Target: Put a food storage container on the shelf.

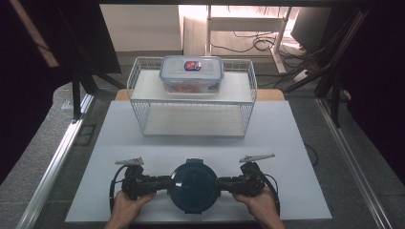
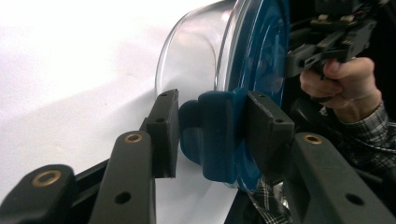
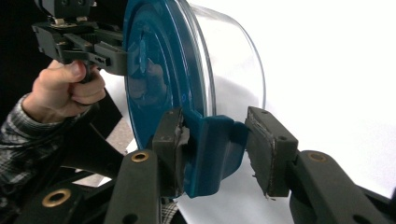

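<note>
A round clear container (image 1: 194,186) with a dark blue lid sits near the front of the white board, between my two grippers. My left gripper (image 1: 167,182) comes in from the left, and its pads press on the lid's blue side latch (image 2: 212,135). From the right, my right gripper (image 1: 220,182) clamps the opposite latch (image 3: 212,149) the same way. In the left gripper view the clear wall (image 2: 196,51) and blue lid (image 2: 261,51) stand edge-on, with the other hand (image 2: 341,84) behind them. The right gripper view shows the lid (image 3: 154,70) and the far hand (image 3: 65,93).
A white wire basket (image 1: 138,78) stands at the back of the white board (image 1: 286,143). A rectangular lidded food box (image 1: 192,74) rests on its upper shelf. Metal frame rails (image 1: 62,148) run along both sides of the table.
</note>
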### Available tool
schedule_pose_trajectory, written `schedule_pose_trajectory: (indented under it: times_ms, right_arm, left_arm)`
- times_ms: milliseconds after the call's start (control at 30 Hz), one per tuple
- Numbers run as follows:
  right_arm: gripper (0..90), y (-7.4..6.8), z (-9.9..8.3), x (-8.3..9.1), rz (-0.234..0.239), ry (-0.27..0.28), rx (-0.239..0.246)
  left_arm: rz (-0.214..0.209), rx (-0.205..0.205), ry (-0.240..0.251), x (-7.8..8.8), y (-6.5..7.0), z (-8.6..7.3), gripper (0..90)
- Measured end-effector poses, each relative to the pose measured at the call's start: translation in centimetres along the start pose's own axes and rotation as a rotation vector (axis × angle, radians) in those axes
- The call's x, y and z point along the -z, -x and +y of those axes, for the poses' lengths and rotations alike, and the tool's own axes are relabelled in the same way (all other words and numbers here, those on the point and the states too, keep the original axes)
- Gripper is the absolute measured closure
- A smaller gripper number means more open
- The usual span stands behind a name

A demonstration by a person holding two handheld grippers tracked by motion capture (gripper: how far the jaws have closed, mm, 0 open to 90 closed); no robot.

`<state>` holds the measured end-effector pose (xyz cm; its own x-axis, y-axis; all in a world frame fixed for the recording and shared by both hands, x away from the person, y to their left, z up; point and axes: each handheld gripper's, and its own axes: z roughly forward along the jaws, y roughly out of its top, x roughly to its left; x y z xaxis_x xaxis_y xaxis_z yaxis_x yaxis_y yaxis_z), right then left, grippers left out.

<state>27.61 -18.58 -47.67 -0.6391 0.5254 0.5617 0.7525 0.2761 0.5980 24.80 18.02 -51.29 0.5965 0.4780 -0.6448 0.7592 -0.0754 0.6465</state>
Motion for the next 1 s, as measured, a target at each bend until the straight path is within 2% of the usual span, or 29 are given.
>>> schedule_pose_trajectory:
  times_ms: [100,367,667,1000]
  right_arm:
    - [57.6,-0.1,0.4,0.3,-0.015,0.01,0.028]
    - [57.7,0.1,1.5,1.5,-0.022,0.066,0.051]
    - [57.4,-0.8,4.3,2.8,-0.037,0.113,0.114]
    - [57.5,-1.7,7.7,4.0,-0.037,0.157,0.147]
  left_arm:
    - [0.007,-0.004,-0.006,-0.3,0.2,0.4,57.4]
    - [0.023,-0.063,0.004,-0.4,1.1,2.5,57.1]
    - [0.043,-0.124,0.028,0.6,2.1,5.4,57.0]
    - [0.066,-0.158,0.059,2.1,3.3,9.1,56.9]
